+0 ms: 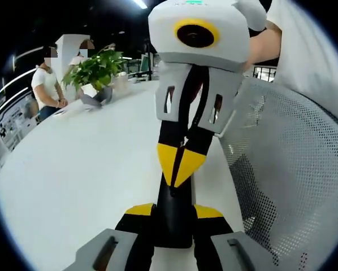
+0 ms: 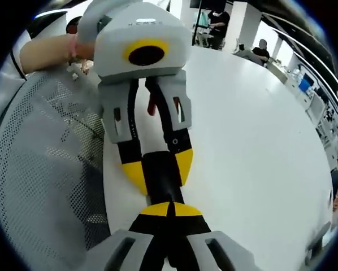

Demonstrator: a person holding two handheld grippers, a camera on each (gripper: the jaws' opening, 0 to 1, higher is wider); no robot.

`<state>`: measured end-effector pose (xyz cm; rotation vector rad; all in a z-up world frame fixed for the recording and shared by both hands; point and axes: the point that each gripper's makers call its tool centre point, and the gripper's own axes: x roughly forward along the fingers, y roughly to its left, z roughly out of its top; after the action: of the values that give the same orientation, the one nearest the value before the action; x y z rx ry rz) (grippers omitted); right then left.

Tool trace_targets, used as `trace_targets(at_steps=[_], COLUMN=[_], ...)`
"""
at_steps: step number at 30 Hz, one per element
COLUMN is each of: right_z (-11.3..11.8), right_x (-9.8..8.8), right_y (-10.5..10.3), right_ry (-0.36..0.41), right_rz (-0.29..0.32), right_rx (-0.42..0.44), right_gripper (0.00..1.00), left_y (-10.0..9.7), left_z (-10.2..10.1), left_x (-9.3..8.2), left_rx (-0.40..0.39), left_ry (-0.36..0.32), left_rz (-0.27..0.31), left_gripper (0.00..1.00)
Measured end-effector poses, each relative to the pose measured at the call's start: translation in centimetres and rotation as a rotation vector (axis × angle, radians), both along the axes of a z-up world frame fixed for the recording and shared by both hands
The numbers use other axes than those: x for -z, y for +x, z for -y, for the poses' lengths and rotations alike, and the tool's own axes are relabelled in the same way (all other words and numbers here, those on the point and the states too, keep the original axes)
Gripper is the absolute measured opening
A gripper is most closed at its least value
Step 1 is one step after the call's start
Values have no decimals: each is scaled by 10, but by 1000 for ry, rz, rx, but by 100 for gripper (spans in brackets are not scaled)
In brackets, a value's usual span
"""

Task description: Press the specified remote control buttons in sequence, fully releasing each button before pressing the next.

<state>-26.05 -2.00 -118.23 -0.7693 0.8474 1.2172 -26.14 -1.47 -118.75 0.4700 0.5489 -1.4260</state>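
Facing tools point(image 1: 181, 169) point(image 2: 170, 210) hide the remote point(image 1: 173, 212); mesh chair point(image 1: 293, 169) alongside.

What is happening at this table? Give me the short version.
A person is working a black remote control with two hand-held grippers over a white table. The left gripper clamps the remote between its yellow-tipped fingers. The right gripper faces it with its fingers shut together, their tips set against the remote. The buttons are hidden, so which one is being pressed cannot be told. A grey mesh chair stands beside the table.
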Motion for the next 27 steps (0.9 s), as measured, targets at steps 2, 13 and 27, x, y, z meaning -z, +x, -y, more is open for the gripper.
trace_targets(at_steps=[2, 13, 27], right_z=[0, -8, -5], right_x=[-1, -2, -3], right_y=[1, -6, -7], right_ry=[13, 22, 40], right_rz=[-13, 4, 7], right_rx=[14, -11, -18], right_gripper=[0, 0, 0], left_y=[0, 0, 0], left_z=[0, 0, 0], left_x=[0, 0, 0], left_rx=[-1, -1, 3], left_ry=[-1, -4, -6], left_rz=[1, 1, 0], left_gripper=[24, 24, 24])
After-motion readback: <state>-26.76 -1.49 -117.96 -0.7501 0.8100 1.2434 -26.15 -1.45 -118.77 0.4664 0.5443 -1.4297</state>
